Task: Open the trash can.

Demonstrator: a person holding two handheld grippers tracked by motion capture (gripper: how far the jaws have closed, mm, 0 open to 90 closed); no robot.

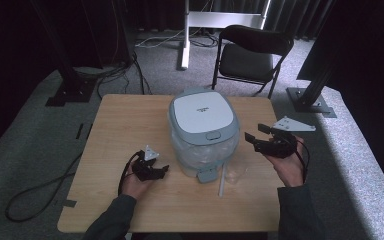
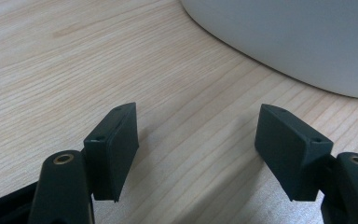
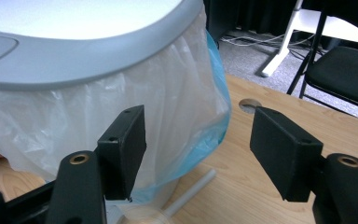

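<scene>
High view: one lidded bin with a plastic liner sits at centre frame on the worktop, flanked by two tools. Left tool, lower left, released and empty; right tool, centre right, likewise spread wide beside the bin.

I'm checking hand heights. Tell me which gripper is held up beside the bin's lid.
The right gripper, raised level with the lidded bin's rim. The left gripper sits low near the bin's base, close to the table.
</scene>
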